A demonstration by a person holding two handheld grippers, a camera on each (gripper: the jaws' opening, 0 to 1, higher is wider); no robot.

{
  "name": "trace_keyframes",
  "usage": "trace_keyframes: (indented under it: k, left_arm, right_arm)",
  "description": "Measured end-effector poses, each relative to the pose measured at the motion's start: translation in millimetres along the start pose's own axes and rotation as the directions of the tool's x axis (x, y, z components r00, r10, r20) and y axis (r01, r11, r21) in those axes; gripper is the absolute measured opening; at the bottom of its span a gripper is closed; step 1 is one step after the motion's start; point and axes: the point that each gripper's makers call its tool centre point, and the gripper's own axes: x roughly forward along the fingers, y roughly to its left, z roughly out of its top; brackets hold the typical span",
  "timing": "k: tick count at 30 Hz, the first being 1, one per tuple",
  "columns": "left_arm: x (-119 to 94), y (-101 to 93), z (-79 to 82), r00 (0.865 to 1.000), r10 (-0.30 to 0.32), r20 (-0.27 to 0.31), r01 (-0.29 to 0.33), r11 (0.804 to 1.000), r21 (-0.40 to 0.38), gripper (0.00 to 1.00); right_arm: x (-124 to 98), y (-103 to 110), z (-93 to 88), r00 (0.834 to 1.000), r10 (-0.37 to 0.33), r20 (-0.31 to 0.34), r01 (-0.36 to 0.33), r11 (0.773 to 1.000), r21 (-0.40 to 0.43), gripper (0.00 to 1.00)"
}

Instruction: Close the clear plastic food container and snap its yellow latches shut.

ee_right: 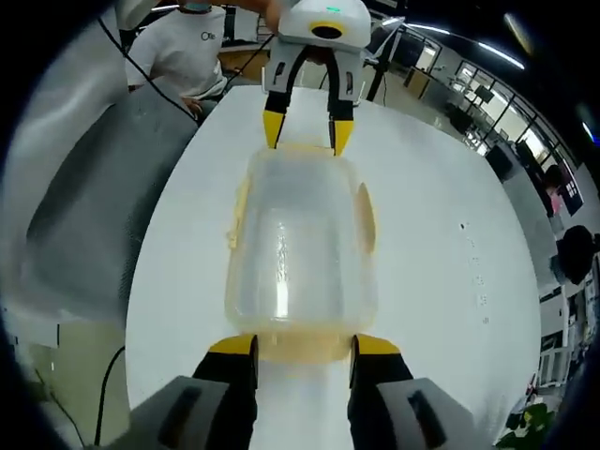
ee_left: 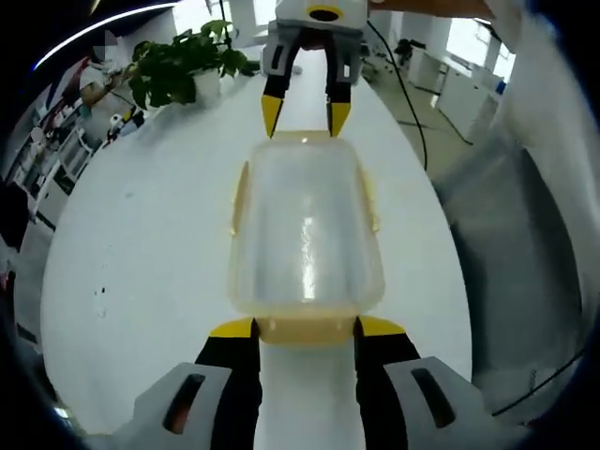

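The clear plastic container sits lid-down on the white surface, between my two hand-held grippers. The left hand-held gripper and right hand-held gripper each stand open, tips astride an end yellow latch, gripping nothing. The smooth, glossy, rounded walls look slippery; uneven pressing could skid the container or leave a latch half-seated.

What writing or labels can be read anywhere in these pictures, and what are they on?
A small dark mark on the person's white shirt: too small and blurred to read.
No writing shows on the food container, the table or the grippers.
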Motion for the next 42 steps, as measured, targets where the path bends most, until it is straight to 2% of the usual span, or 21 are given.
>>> trace_keyframes:
  k: [18,22,27,33,36,40,42]
  left_arm:
    - [23.7,-3.2,-12.9,0.997,0.006,-0.072,-0.004,1.0,0.02,0.37]
    - [22.4,0.3,-12.8,0.998,0.011,-0.063,-0.01,1.0,0.015,0.37]
    - [22.7,-0.1,-12.7,0.998,0.008,-0.063,-0.008,1.0,0.013,0.37]
    - [22.7,1.7,-14.0,0.998,0.02,-0.054,-0.018,0.999,0.031,0.38]
    - [21.5,3.7,-18.0,0.998,0.027,-0.064,-0.025,0.999,0.029,0.38]
    - [14.4,4.9,-23.9,0.998,0.03,-0.051,-0.029,1.0,0.004,0.52]
    - [10.2,4.5,-25.7,0.999,0.026,-0.037,-0.027,0.999,-0.02,0.47]
  right_arm:
    - [20.6,2.7,-11.6,1.0,-0.001,-0.024,0.001,1.0,-0.018,0.36]
    - [22.0,0.5,-12.5,1.0,-0.007,-0.01,0.007,1.0,-0.009,0.36]
    - [22.5,0.8,-11.9,1.0,-0.004,-0.019,0.003,1.0,-0.012,0.37]
    - [23.3,1.8,-12.8,1.0,0.003,-0.027,-0.002,1.0,0.022,0.38]
    - [21.9,4.2,-16.6,0.999,0.012,-0.047,-0.01,0.999,0.036,0.45]
    - [14.2,4.9,-20.8,0.999,0.014,-0.04,-0.012,0.998,0.057,0.38]
    - [10.1,4.7,-19.5,1.0,0.009,-0.026,-0.007,0.996,0.085,0.38]
